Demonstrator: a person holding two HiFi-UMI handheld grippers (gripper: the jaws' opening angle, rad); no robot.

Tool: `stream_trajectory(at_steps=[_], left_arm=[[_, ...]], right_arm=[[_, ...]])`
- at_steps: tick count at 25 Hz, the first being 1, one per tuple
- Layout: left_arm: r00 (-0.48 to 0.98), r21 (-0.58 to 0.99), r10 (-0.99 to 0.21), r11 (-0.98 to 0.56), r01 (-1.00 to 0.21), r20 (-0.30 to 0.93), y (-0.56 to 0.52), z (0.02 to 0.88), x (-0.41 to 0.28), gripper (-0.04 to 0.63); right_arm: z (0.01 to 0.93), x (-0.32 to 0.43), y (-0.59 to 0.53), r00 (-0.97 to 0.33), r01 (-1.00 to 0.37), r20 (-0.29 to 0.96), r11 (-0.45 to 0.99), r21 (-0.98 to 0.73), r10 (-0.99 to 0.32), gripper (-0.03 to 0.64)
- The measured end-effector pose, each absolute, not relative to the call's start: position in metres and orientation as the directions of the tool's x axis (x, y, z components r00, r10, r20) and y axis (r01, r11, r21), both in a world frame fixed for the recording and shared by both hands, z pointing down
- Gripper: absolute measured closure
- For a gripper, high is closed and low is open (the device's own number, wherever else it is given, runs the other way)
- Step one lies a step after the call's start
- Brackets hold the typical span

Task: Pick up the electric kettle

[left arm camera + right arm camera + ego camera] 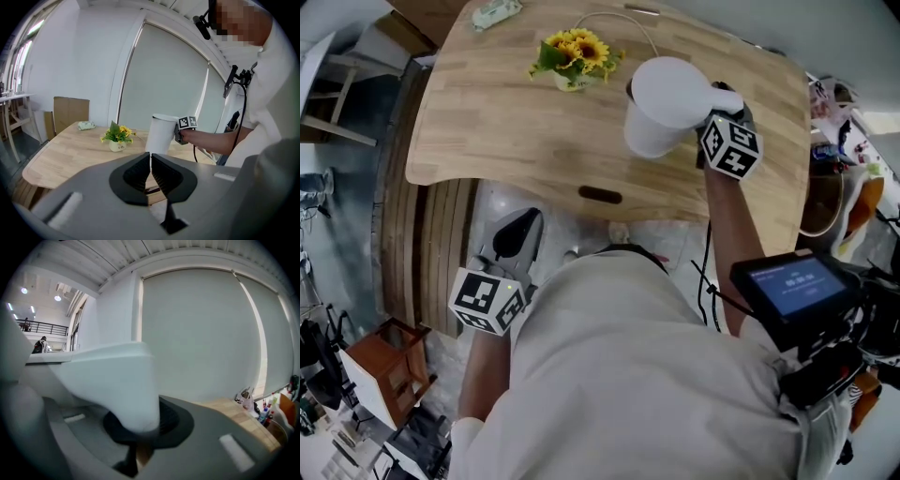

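**A:** Where is the kettle?

**B:** I see the white kettle [661,108] right of centre at the top of the head view, over the wooden surface [487,131]. It is near the pot of yellow flowers [574,56], on its right and apart from it.

**A:** And your right tool?

**B:** My right tool [715,101] is clenched on the kettle's handle. In the right gripper view the white handle fills the gap between the jaws, blurred and very close.

**A:** Is the kettle's base on the surface?

**B:** I cannot tell. In the left gripper view the kettle [159,133] stands upright, but my own left tool [151,171] covers its foot.

**A:** What is the left tool doing?

**B:** It sits at the lower left of the head view, off the surface's near edge. Its jaws are pressed together with nothing between them.

**A:** Anything else there?

**B:** A small pale packet [495,11] lies at the far edge of the surface, upper left of the flowers.
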State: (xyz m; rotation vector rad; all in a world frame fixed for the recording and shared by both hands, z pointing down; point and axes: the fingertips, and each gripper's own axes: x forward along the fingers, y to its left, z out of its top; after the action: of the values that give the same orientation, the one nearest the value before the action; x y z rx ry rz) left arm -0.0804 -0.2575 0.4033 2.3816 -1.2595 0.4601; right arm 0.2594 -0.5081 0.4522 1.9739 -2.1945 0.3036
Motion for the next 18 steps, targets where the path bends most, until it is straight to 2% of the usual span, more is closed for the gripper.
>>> stream_trajectory(at_steps=[18], left_arm=[[0.654, 0.237, -0.639, -0.618, -0.750, 0.405, -0.185, 0.402, -0.137, 0.588]], right_arm=[[0.368, 0.185, -0.372, -0.152, -0.988, 0.219, 0.147, -0.040, -0.964, 0.583]])
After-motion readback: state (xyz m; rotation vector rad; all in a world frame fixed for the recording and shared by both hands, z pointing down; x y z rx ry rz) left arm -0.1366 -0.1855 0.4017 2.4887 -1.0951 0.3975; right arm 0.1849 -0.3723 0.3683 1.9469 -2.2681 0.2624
